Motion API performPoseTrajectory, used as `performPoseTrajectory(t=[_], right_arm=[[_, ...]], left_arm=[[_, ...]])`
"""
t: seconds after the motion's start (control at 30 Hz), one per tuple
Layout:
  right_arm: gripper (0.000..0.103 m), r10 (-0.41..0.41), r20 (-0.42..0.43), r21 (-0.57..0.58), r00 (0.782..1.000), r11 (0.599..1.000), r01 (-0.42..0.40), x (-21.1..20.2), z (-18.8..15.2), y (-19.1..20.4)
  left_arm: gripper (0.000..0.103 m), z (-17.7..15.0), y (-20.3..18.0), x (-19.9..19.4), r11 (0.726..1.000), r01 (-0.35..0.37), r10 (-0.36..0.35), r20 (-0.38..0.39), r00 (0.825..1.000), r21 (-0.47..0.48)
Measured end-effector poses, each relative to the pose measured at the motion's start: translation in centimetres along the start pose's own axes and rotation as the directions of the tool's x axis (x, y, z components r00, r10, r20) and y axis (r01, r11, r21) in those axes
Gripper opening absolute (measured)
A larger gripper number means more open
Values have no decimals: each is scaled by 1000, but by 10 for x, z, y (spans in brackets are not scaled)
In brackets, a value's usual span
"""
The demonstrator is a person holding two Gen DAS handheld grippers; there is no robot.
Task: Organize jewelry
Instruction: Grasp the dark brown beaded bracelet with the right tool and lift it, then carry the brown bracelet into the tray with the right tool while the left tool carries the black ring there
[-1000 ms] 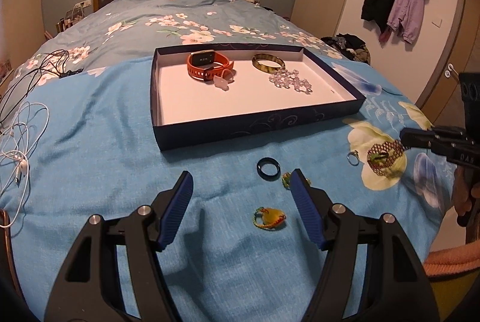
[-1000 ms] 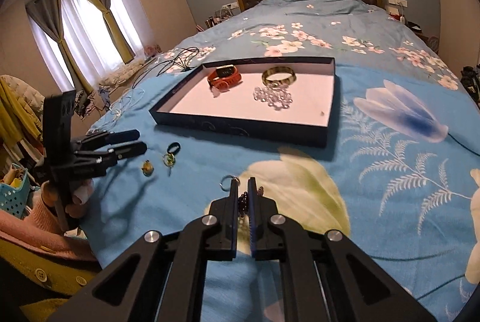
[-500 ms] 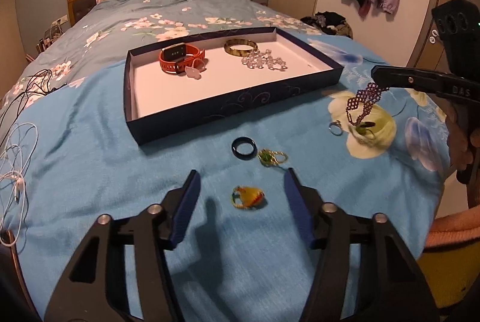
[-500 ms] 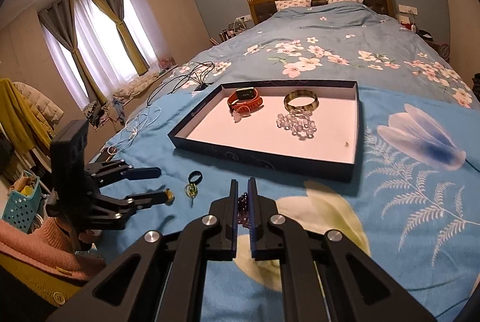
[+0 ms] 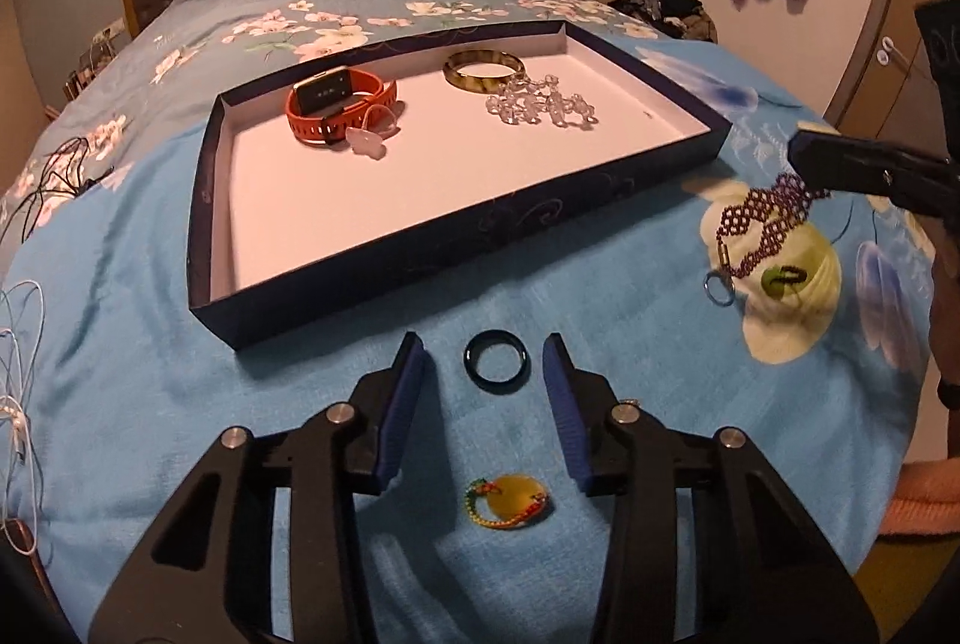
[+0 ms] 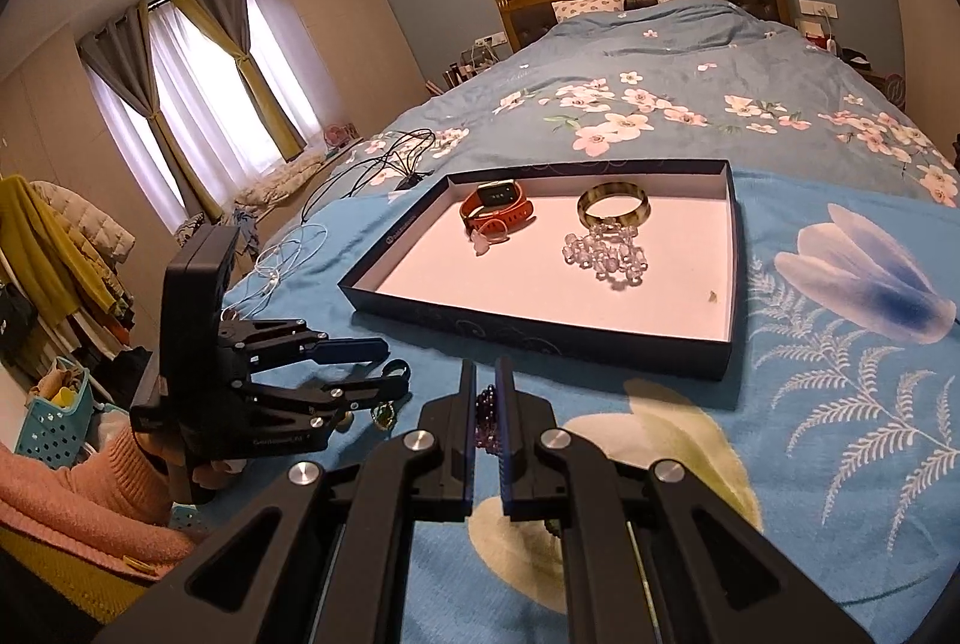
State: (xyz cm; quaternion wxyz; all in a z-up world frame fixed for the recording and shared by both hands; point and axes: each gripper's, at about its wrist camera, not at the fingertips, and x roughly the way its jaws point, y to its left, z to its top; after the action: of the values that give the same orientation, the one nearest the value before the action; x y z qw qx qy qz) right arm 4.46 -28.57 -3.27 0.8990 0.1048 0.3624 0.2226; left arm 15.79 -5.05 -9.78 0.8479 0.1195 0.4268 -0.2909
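Forward over the blue bedspread (image 5: 180,344) has come the left gripper (image 5: 485,344), its jaws just closing, apart, flanking the dark glass ring (image 5: 497,361) without touching. From the right wrist, the right gripper (image 6: 486,374) stays clamped on the purple beaded bracelet (image 6: 487,419), near the navy cardboard tray (image 6: 540,329).

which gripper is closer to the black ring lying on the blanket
Left. The left gripper has its fingers on either side of the black ring, jaws just closing, not yet touching. The right gripper is off to the side, holding up the purple beaded bracelet.
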Motion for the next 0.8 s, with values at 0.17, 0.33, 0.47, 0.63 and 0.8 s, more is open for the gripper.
performPoseTrajectory(t=[0.17, 0.33, 0.47, 0.63, 0.8], right_arm=[[5, 6, -7, 4, 1000, 1000, -6, 2, 0, -1], [5, 10, 0, -4, 1000, 1000, -10, 4, 5, 1], [5, 10, 7, -23, 1000, 1000, -9, 4, 11, 3], [5, 16, 25, -42, 1000, 999, -15, 3, 21, 5], [5, 16, 43, -59, 999, 998, -14, 4, 37, 4]], left_arm=[[22, -1, 0, -1, 1000, -1, 1, -1, 1000, 4], [22, -3, -1, -2, 1000, -8, 8, 6, 1000, 6], [22, -1, 0, -7, 1000, -2, 2, 25, 1000, -6], [22, 8, 1, -20, 1000, 5, -5, 65, 998, -3], [22, 22, 4, -29, 1000, 7, -7, 101, 995, -3]])
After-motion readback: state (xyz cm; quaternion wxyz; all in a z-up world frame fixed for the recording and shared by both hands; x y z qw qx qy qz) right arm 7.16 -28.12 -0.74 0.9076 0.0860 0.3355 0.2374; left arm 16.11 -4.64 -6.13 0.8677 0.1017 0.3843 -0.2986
